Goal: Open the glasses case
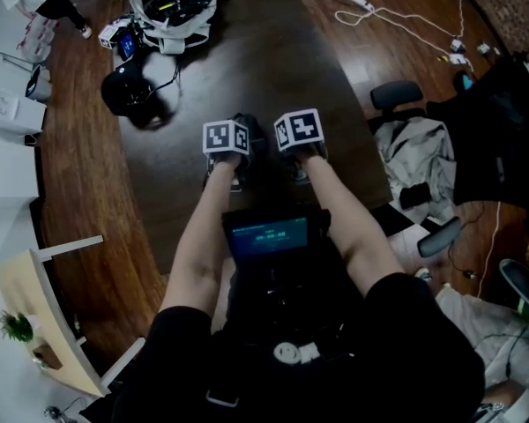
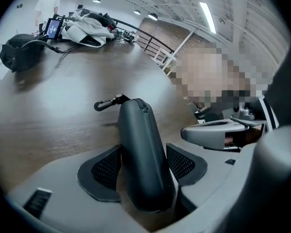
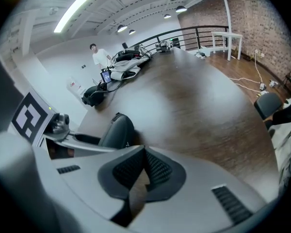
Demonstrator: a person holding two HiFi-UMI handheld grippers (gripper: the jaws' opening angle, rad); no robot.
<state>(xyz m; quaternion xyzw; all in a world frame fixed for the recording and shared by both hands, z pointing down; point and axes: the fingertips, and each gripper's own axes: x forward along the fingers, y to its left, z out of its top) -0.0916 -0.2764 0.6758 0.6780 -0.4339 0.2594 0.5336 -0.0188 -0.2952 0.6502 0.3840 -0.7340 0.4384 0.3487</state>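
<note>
Glasses case (image 2: 138, 130), dark grey zipped shell, ungripped between parted jaws of left tool (image 2: 144, 166), right tool (image 3: 144, 173) closed, empty; uneven pinch could skid it.

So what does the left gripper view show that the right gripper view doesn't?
Only the left gripper view: the glasses case between the open jaws of the left gripper, and the clip at its far end. Only the right gripper view: the shut, empty jaws of the right gripper and an office chair. Both: the case, the dark table, the black bag.
</note>
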